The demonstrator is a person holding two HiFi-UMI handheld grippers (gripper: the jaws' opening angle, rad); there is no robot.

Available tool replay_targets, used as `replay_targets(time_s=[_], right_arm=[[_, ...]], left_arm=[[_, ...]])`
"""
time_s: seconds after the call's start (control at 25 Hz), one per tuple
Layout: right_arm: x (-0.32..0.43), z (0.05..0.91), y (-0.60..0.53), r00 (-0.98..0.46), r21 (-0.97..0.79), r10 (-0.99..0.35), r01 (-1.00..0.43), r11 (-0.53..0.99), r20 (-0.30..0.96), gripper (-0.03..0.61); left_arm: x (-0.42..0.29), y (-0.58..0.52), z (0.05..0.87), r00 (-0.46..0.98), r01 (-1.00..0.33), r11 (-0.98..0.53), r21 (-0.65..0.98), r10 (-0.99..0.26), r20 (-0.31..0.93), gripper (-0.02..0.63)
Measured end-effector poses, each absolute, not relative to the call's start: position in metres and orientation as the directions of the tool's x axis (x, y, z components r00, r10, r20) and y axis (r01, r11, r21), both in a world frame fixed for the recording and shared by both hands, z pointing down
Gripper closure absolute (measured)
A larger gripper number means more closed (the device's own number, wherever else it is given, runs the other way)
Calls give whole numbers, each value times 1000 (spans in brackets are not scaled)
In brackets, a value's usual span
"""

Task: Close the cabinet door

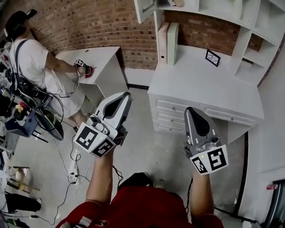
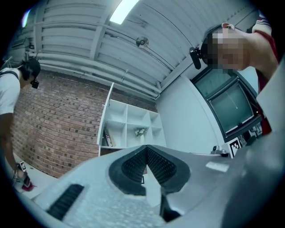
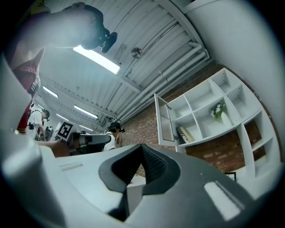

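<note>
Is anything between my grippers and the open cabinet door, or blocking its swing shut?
Nothing visible. It is open air from the left gripper and right gripper to the cabinet door; only the white desk stands below it. The books appear to sit inside the shelf.

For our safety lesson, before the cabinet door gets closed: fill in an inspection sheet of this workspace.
Surface: white desk, binders and marker card on it.
Job's things: cabinet door open, above the desk.
Clutter: gear piled at left.
Grippers: left gripper and right gripper shut, empty, short of the door.
Cables: cables loose on floor, left.
Surroundings: brick wall; person at left.
</note>
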State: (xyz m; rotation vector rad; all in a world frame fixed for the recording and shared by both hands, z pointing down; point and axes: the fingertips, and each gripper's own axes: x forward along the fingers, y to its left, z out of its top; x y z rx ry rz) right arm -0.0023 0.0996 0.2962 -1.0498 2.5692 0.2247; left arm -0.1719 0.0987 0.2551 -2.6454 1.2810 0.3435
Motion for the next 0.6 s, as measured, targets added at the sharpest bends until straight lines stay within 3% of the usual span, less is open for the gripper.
replay_targets(time_s=[0.6], right_arm=[[-14, 298, -31, -657, 56, -666, -725, 687, -353, 565]], left_arm=[[-199, -63, 249, 584, -802, -592, -74, -754, -300, 611]])
